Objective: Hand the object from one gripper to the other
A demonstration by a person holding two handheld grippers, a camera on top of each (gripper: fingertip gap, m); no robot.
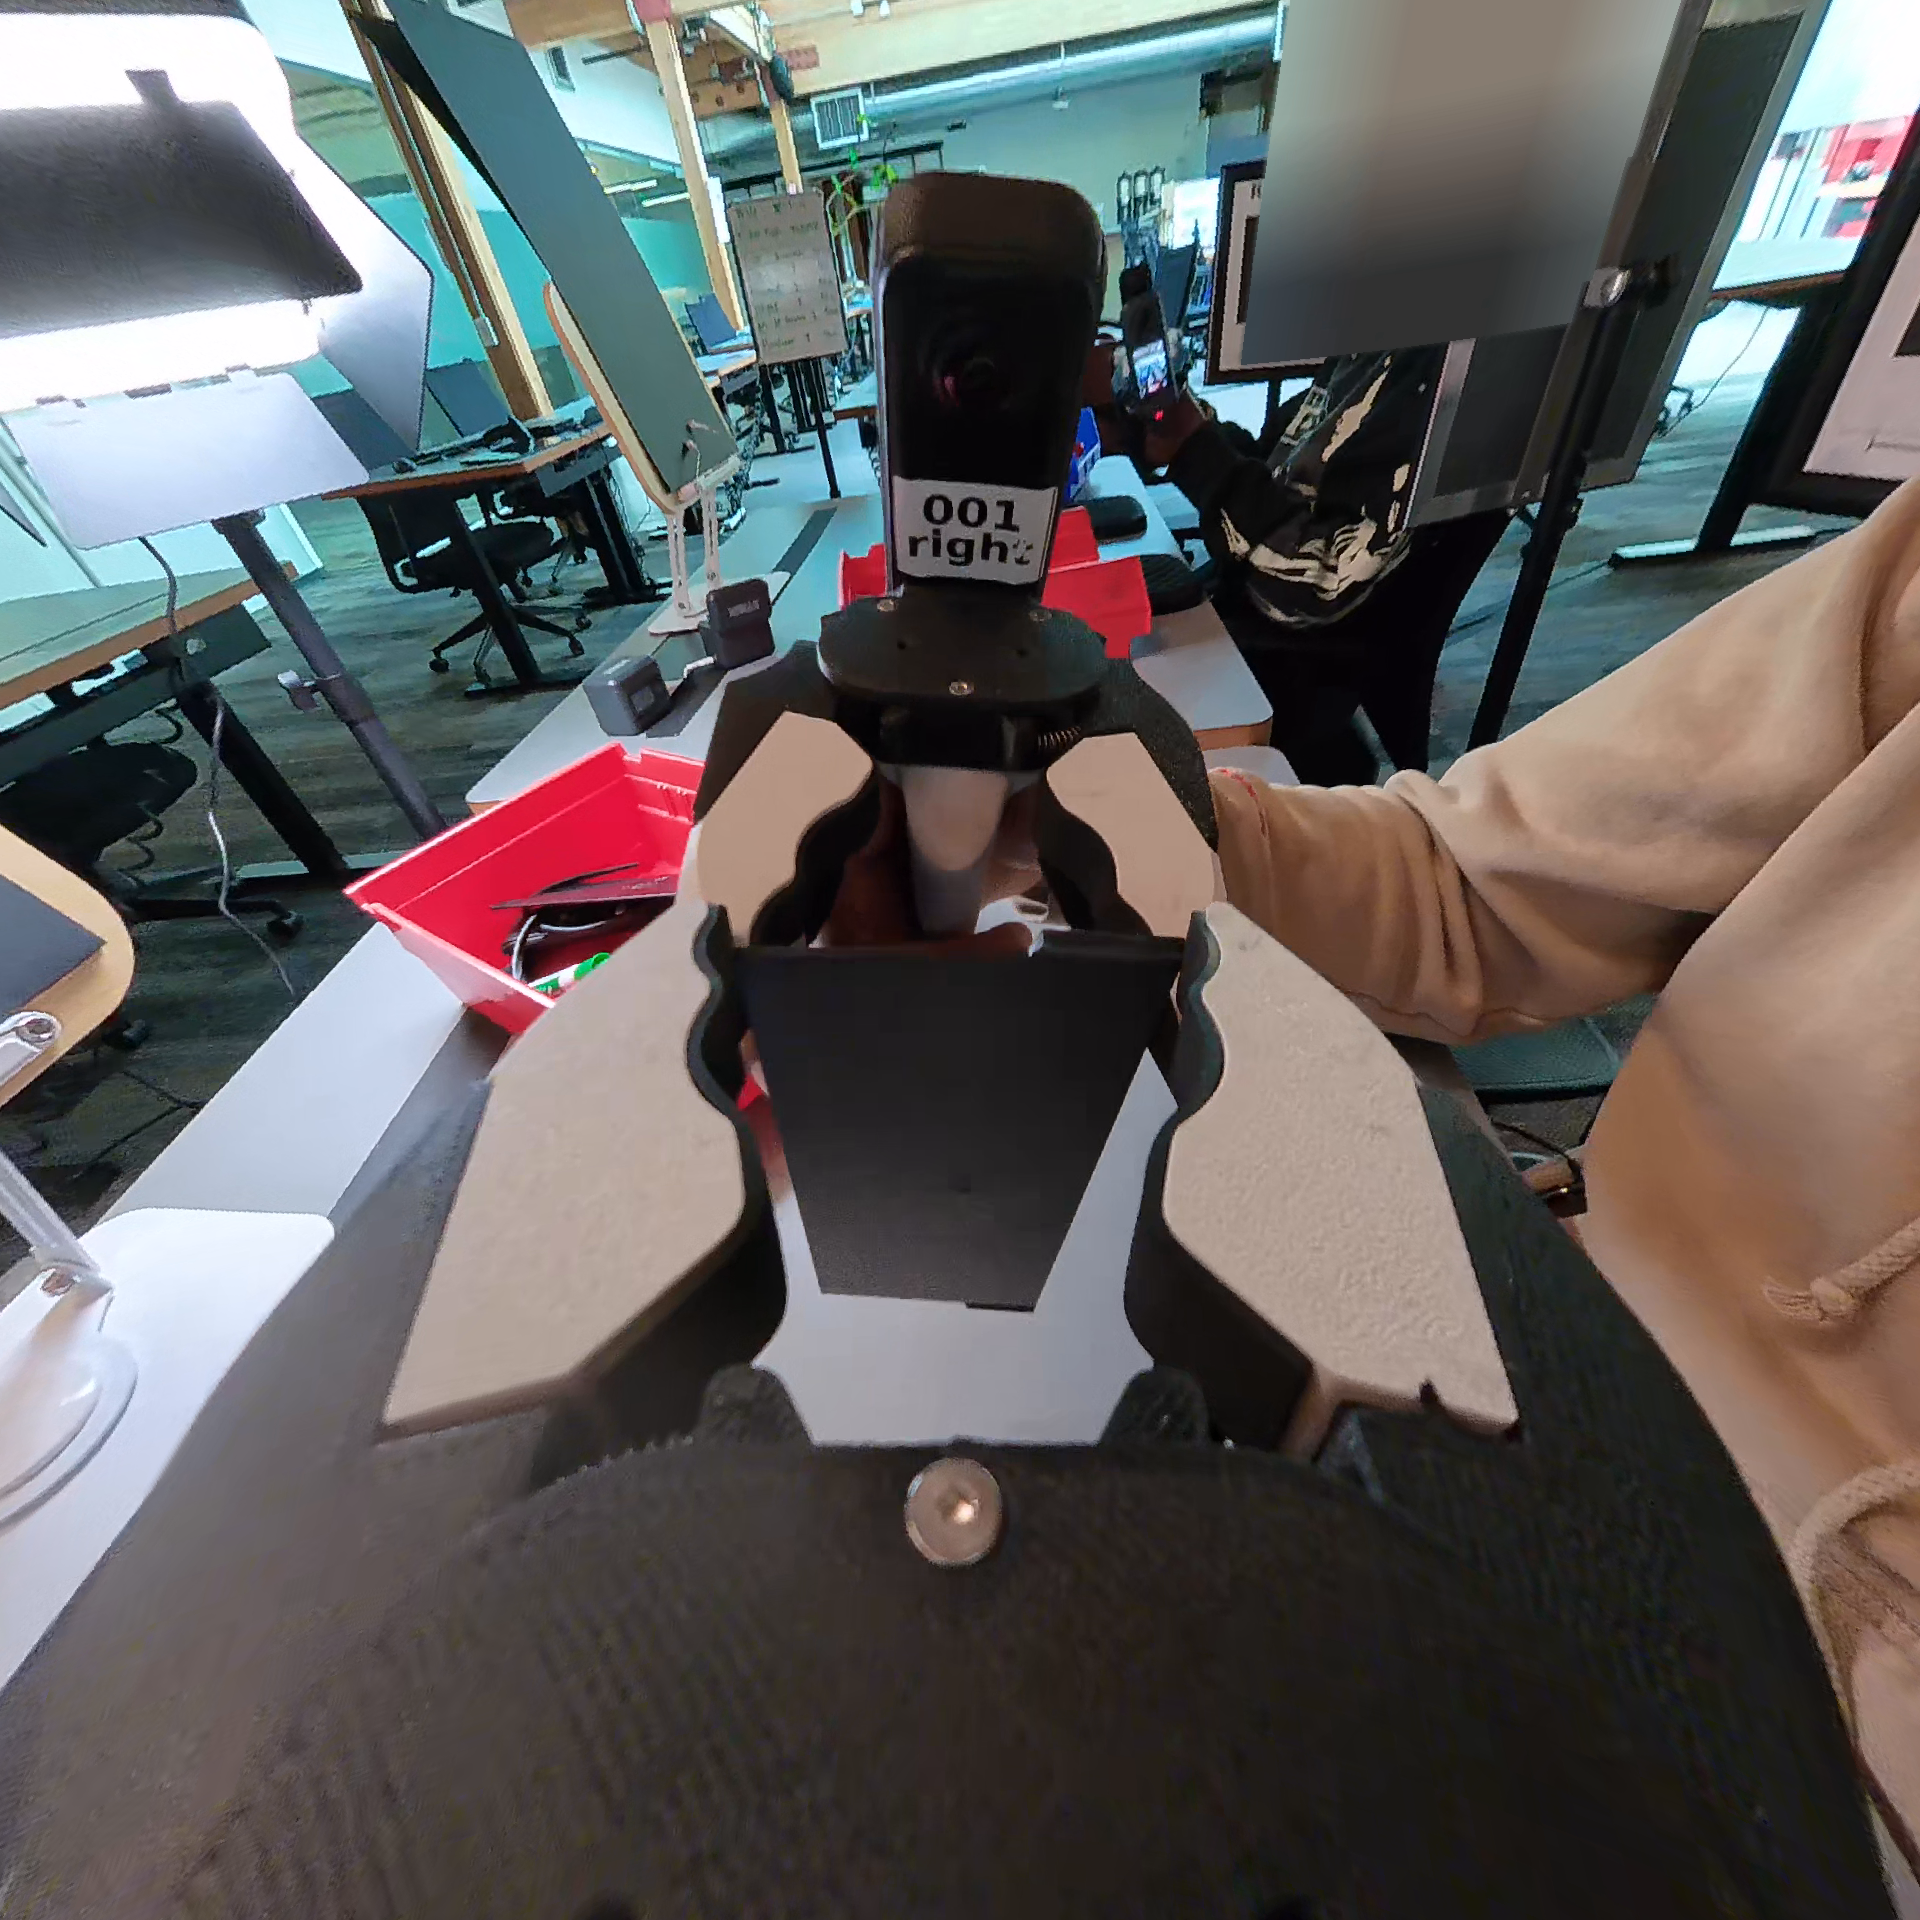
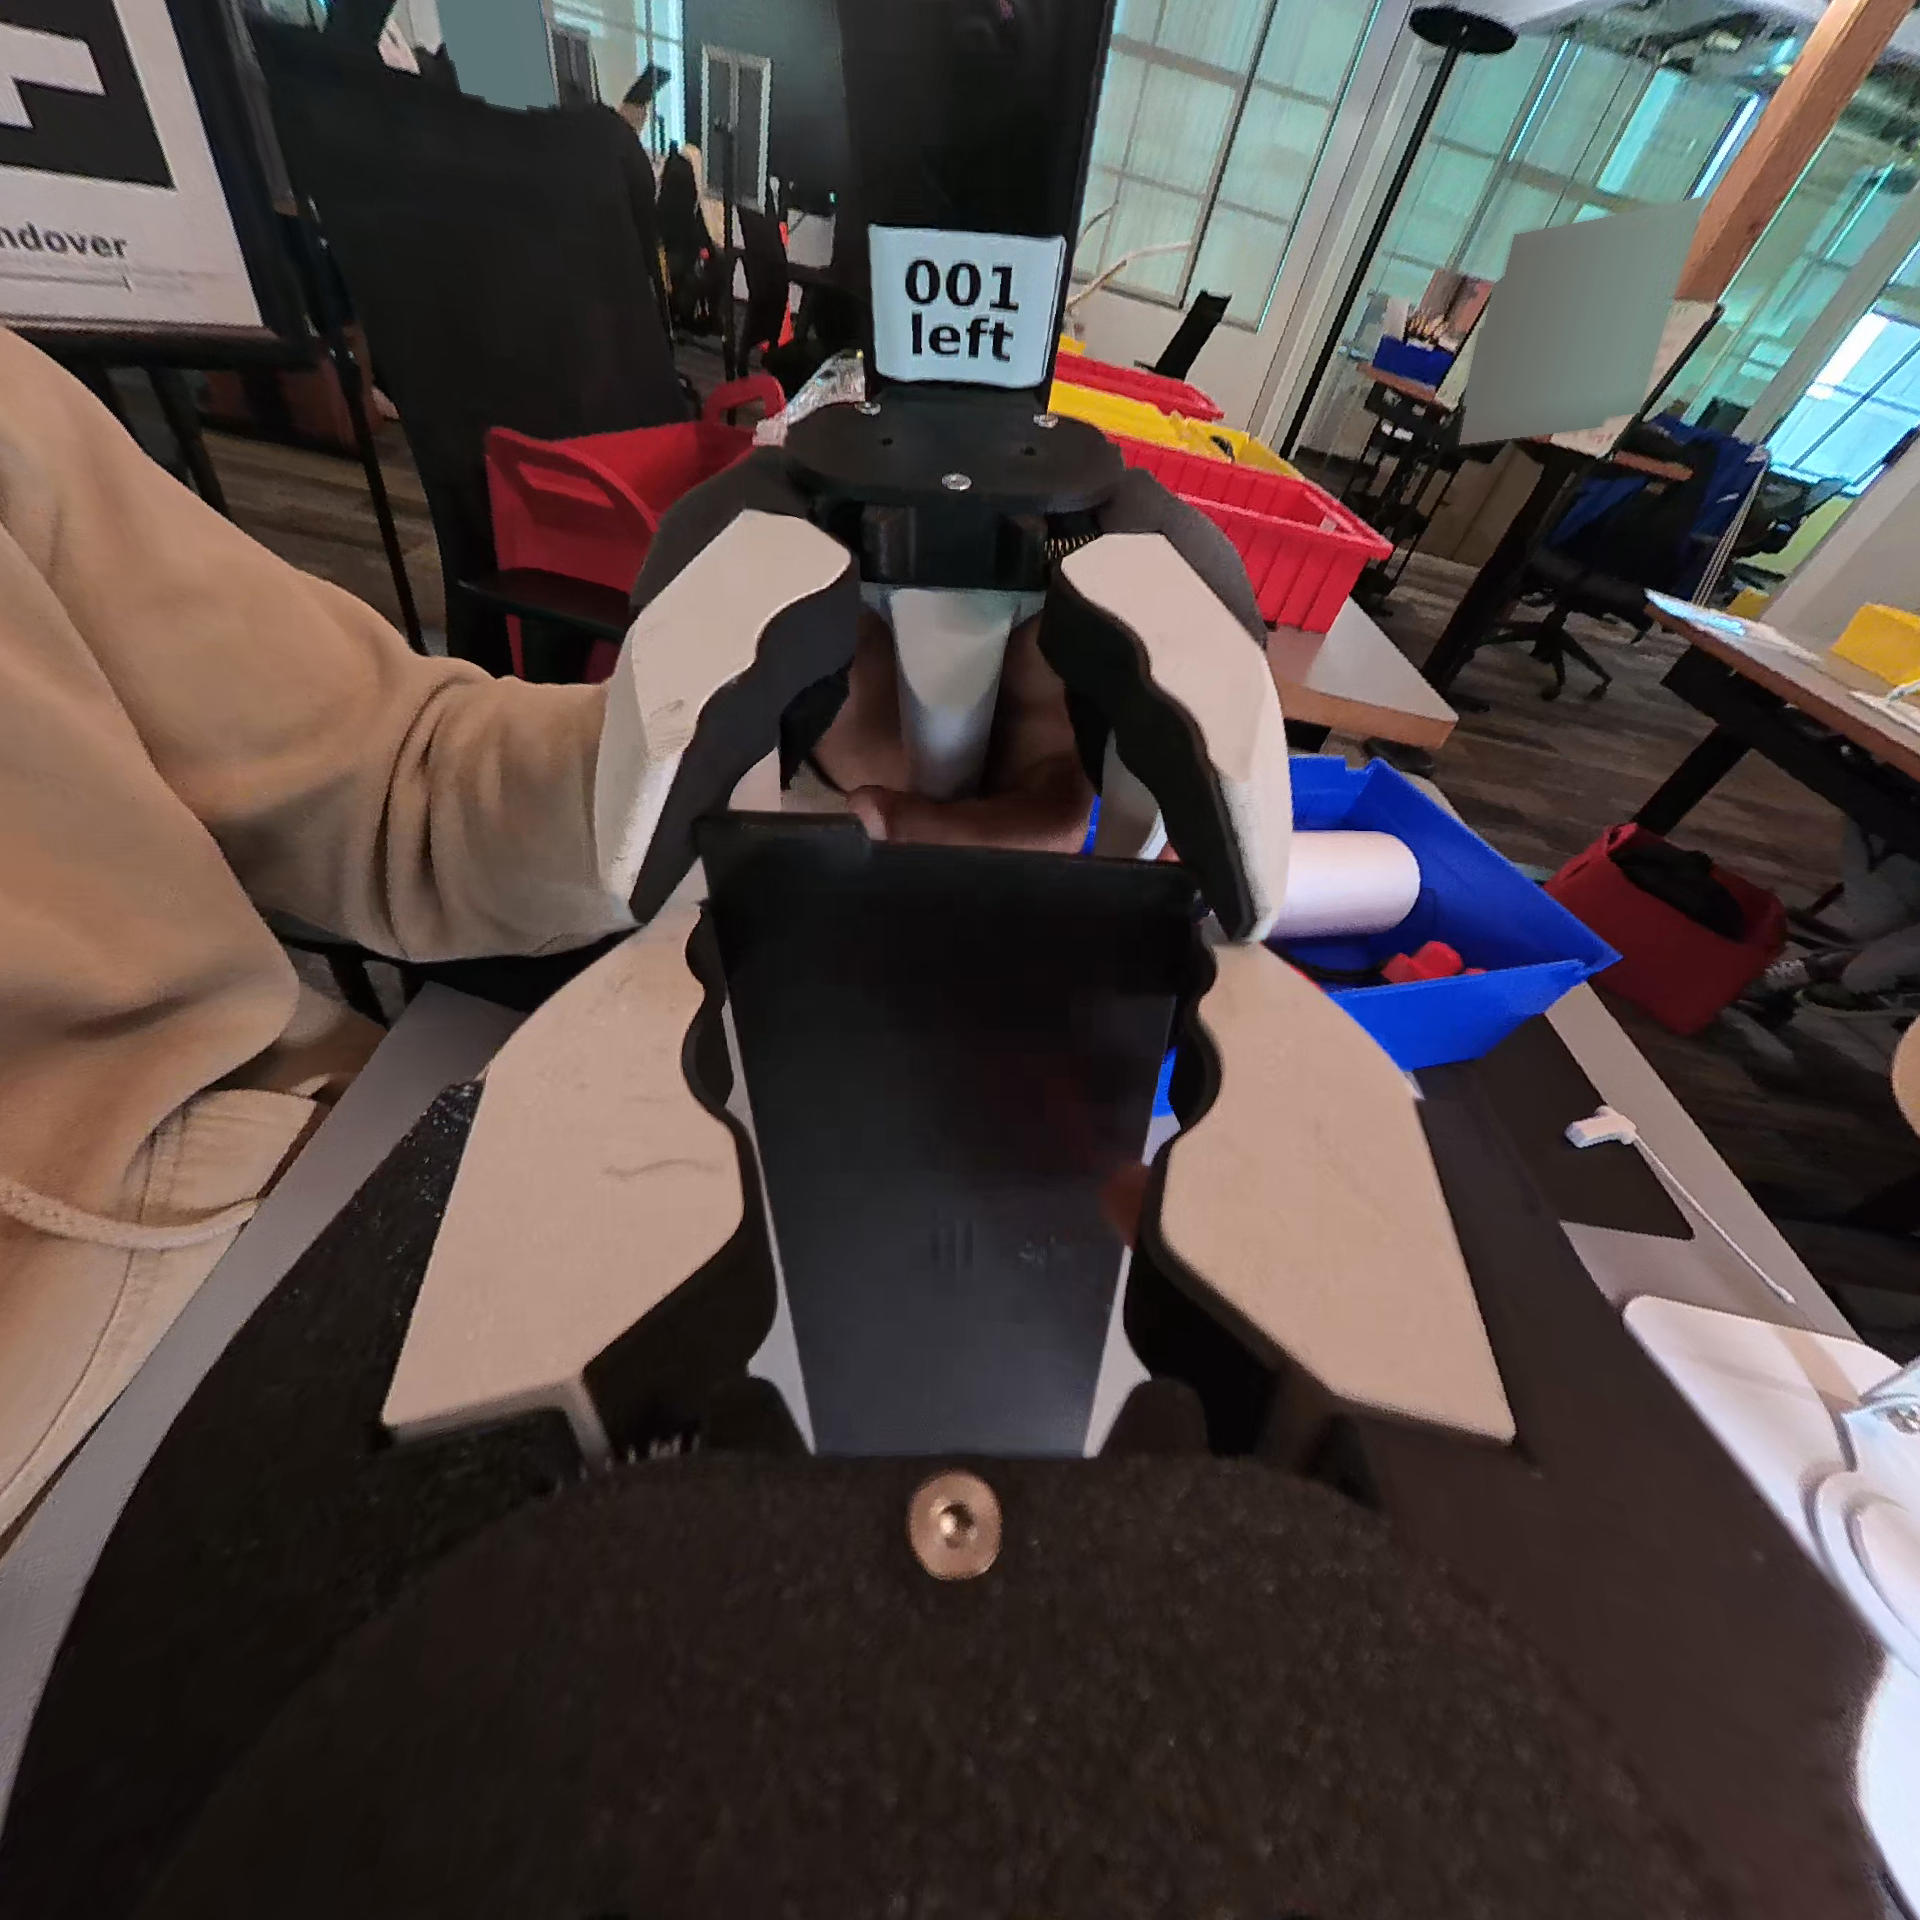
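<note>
A flat black plate (image 1: 935, 1122) stands upright between the two grippers, which face each other. Each wrist view shows one of its faces. My left gripper (image 1: 956, 935) pinches the plate's side edges with its fingertips near the top corners. My right gripper (image 2: 951, 935) clamps the same side edges a little deeper in its fingers, and the plate (image 2: 935, 1091) fills the gap. The right gripper (image 1: 951, 904) shows behind the plate in the left wrist view. The left gripper (image 2: 945, 894) shows behind it in the right wrist view. Both are held above the table.
A beige sleeve (image 1: 1507, 883) reaches to the right gripper, and another sleeve (image 2: 260, 779) reaches to the left one. A red bin (image 1: 520, 873) with tools sits at the left. A blue bin (image 2: 1455, 966) with a white roll (image 2: 1340, 883) sits at the right. Red bins (image 2: 1278, 530) stand behind. The tips of both grippers are at nearly the same place.
</note>
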